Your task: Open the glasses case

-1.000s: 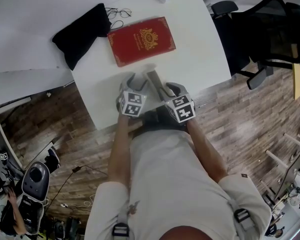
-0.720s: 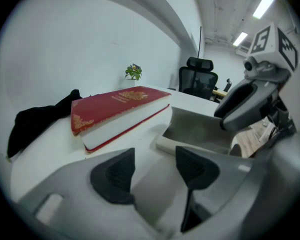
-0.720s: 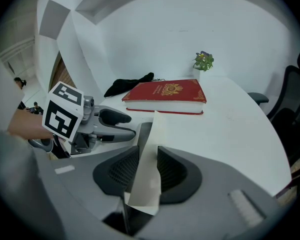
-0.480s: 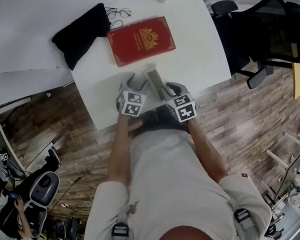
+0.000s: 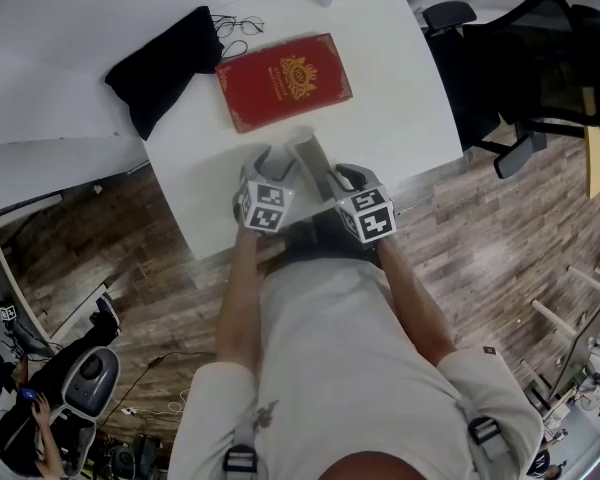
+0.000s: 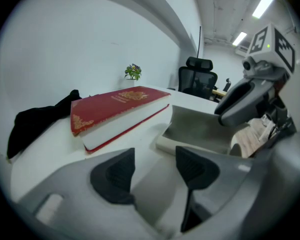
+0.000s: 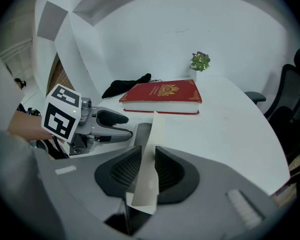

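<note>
Shows glasses case lying just in front of the red book. Shows right gripper pinching its upright flap, having just been closing on it. Shows left gripper spread, empty, just left of the case.

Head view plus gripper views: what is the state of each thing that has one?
Glasses case: partly open, flap raised.
Right gripper: fingers just closed further, clamped on the flap.
Left gripper: fingers apart, holding nothing.
Red book: closed, lying flat.
Glasses: lying outside the case.
</note>
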The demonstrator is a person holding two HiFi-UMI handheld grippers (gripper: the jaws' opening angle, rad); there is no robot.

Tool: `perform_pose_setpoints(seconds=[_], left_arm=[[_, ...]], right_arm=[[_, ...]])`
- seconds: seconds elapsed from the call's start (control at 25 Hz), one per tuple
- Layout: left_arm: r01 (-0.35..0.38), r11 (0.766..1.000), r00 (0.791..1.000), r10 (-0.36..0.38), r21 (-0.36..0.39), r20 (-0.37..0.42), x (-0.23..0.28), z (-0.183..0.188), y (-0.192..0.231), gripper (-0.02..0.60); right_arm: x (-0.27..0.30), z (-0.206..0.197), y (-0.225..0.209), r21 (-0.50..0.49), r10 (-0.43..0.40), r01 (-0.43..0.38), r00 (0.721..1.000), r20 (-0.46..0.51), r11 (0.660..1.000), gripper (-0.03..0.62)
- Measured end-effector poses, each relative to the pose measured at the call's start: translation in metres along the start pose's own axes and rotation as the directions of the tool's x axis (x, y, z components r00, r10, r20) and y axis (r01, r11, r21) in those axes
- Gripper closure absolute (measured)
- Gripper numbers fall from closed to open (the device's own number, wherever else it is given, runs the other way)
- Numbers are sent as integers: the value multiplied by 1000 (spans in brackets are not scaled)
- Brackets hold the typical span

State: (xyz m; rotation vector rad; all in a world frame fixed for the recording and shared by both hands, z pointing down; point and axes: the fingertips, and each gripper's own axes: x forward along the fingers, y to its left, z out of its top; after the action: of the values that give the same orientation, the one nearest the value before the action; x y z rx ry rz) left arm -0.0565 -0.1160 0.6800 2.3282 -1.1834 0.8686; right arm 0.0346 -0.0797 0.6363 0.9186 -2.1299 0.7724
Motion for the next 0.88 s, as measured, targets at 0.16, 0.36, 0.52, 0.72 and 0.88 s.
perform_pose_setpoints(seconds=[0.16,0.36,0.52,0.72,0.88], left_arm=[[2,1000,1000,-2,1,1,0,0,-1,324],[2,1000,1000,-2,-3,-8,0,-1,0,324],[0,1000,1000,0,2,-1,0,0,0,324],[-2,1000,1000,2,-1,-2,0,-2,0,324],[-3,1000,1000,3,-2,1,0,0,0,324]], right_arm=[[-1,0,-1,5,-2,2,1000,2,1000,510],[-1,0,-4,14,-7,7,1000,5,1000,516],[-1,-1,-7,22,-14,14,1000,7,1000,523],[-3,0,-8,27,-18,18,1000,11,999,527],[-3,-1,-10,34,-23,23,1000,12,999,531]])
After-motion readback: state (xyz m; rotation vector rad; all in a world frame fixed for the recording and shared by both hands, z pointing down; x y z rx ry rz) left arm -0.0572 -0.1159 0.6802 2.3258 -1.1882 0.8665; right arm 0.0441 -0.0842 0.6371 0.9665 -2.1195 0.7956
